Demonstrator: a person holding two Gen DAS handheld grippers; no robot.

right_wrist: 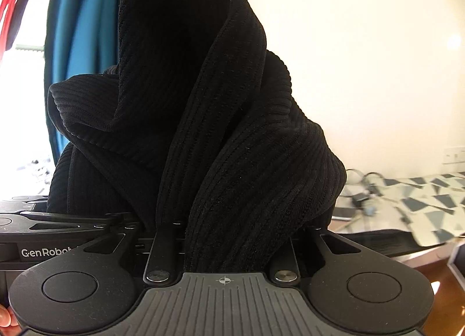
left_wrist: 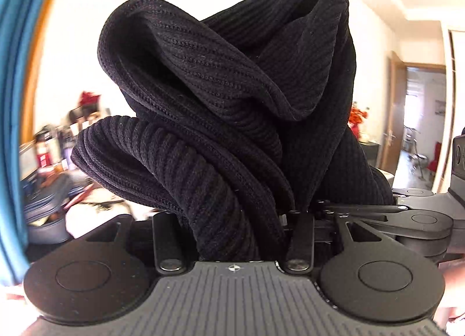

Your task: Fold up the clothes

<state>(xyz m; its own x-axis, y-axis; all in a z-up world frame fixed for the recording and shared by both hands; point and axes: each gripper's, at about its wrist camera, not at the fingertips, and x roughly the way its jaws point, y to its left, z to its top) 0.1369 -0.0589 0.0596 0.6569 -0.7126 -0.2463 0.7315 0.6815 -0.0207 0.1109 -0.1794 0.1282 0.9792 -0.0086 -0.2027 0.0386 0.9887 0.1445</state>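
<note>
Black ribbed knit garment (left_wrist: 226, 109) is what we hold in both claws, and it is in the air, not lying on any surface. In the left wrist view, our left gripper (left_wrist: 235, 228) has its two fingers narrow, pressed on a thick bunch of the knit that goes down between them. The cloth rises from the claw in heavy twisted rolls and fills the middle of the view. In the right wrist view, our right gripper (right_wrist: 229, 245) is also narrow and clamped on a fold of the same black garment (right_wrist: 203, 120), which stands up like a hood in front of the camera.

Each claw shows in the other's view, just beside it, so the two grips are close together and the garment is bunched between them. We cannot tell its long axis. We judge the next move needs the hands apart, to stretch the cloth.

Farther out are a blue curtain (right_wrist: 75, 30) and a patterned bed cover (right_wrist: 421, 199).
</note>
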